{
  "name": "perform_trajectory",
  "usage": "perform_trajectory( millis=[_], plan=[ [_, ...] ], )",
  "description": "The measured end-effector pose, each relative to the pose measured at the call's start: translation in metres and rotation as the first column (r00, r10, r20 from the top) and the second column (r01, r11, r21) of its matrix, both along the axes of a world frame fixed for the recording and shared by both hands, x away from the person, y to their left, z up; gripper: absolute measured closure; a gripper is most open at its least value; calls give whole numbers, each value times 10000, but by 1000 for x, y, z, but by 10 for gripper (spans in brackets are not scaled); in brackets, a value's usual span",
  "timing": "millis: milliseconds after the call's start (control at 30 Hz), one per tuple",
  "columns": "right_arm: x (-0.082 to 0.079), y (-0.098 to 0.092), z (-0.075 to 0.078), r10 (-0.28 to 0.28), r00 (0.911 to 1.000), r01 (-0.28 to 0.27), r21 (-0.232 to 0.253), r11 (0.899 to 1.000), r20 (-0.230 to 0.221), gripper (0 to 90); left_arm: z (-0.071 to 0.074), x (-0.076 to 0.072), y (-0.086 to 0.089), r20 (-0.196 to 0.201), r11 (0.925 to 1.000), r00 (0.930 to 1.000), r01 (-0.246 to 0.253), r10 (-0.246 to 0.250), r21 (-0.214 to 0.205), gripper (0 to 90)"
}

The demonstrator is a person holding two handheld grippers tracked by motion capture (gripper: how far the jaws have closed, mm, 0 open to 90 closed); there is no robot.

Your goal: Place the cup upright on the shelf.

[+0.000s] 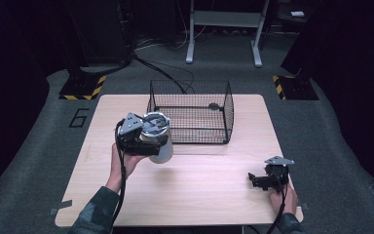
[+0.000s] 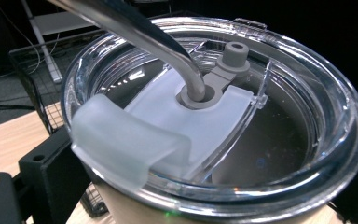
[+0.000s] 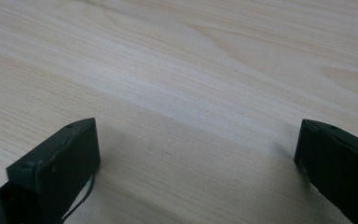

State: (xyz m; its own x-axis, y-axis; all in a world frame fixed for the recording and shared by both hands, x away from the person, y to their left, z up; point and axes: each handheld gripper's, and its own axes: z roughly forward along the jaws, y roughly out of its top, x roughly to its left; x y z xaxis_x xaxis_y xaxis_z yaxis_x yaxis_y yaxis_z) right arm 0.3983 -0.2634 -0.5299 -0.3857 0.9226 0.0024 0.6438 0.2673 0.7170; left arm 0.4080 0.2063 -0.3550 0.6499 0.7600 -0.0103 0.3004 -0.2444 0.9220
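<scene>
Currently the left tongs (image 1: 148, 142) are clamped on the body of a pale tumbler (image 1: 159, 146), which hangs above the table (image 1: 209, 190), clear of the wood, just in front of the near left corner of a black wire basket (image 1: 191, 113). High view: the tumbler leans a little, top toward the basket, base toward the person. The left hand (image 1: 121, 163) grips the tool from below, cable trailing down the sleeve.

Left gripper view: close on the tumbler's top. Clear plastic lid (image 2: 279, 154) seated on the rim, with a frosted sliding tab (image 2: 121, 140) across it. A bent metal straw (image 2: 144, 37) passes through a grey grommet at lid centre. Dark interior visible through the lid; contents cannot be told. Basket mesh and a strip of table show behind at left.

The right tongs (image 1: 257, 181) sit low at the table's near right corner, held by the right hand (image 1: 283, 197), well apart from the tumbler and basket. Right gripper view: both black jaws spread wide, bare wood grain between them, nothing held. Whether the jaw tips touch the table cannot be told.

Basket stands at the far middle of the table; a small dark object (image 1: 214, 106) lies inside near its far right, too small to identify.
</scene>
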Motion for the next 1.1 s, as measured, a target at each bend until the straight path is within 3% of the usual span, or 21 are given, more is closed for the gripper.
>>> perform_trajectory(
  millis=[533, 1100],
  plan=[
    [0, 0, 0, 7, 10000, -7, 1, 10000, -1, 0, 23, 10, -10, 19, 9993, 9993, 364, -364, -46, 38],
    [0, 0, 0, 27, 10000, -27, -9, 10000, -10, 0, 54, 35, -32, 253, 9976, 9973, 687, -686, -34, 38]
  ],
)
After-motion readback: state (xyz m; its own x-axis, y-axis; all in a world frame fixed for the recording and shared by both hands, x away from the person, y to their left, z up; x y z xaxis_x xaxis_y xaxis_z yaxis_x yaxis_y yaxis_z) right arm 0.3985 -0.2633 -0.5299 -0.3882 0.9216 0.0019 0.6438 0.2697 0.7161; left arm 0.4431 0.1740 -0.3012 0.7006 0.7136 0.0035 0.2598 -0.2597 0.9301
